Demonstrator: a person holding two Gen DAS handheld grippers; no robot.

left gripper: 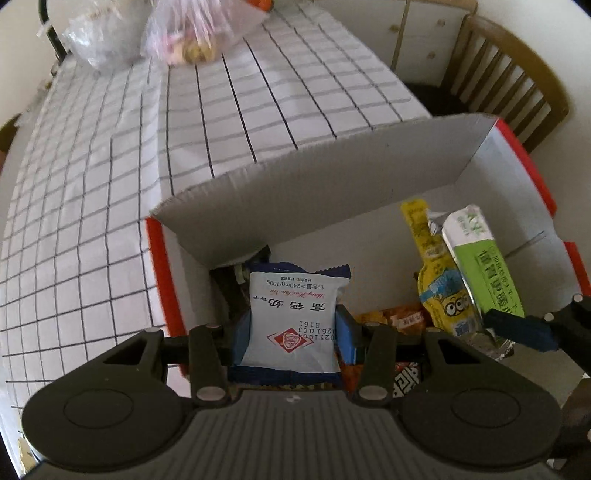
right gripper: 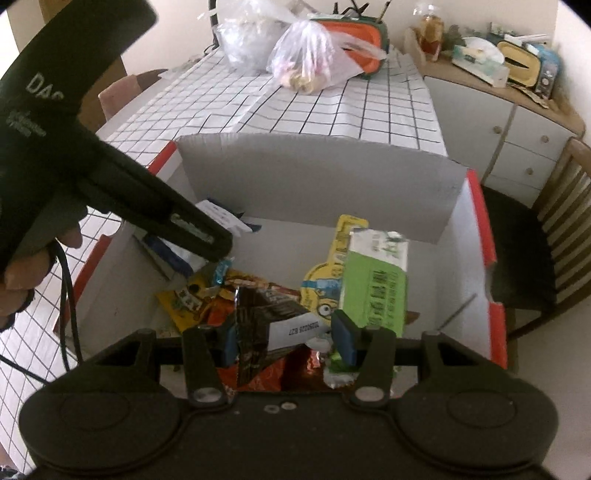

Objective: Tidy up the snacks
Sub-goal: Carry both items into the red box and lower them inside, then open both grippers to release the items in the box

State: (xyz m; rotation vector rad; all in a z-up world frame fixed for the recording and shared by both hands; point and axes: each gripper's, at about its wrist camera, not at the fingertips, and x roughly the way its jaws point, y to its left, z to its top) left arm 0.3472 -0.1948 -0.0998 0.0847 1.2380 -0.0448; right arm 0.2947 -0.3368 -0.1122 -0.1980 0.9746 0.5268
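My left gripper (left gripper: 293, 328) is shut on a white and blue snack packet (left gripper: 293, 314) and holds it over the left part of an open white cardboard box with red edges (left gripper: 314, 192). In the right wrist view the left gripper body (right gripper: 110, 177) reaches into the box (right gripper: 317, 181) from the left. My right gripper (right gripper: 286, 338) holds a dark brown snack packet (right gripper: 258, 325) between its pads, above a pile of orange and yellow snacks (right gripper: 192, 302). A green packet (right gripper: 375, 284) and a yellow cartoon pouch (right gripper: 325, 284) lean at the box's right.
The box sits on a table with a white grid cloth (left gripper: 110, 184). Clear plastic bags of food (right gripper: 310, 62) and an orange container (right gripper: 354, 29) stand at the far end. A wooden chair (right gripper: 561, 221) and a white cabinet (right gripper: 517, 122) are to the right.
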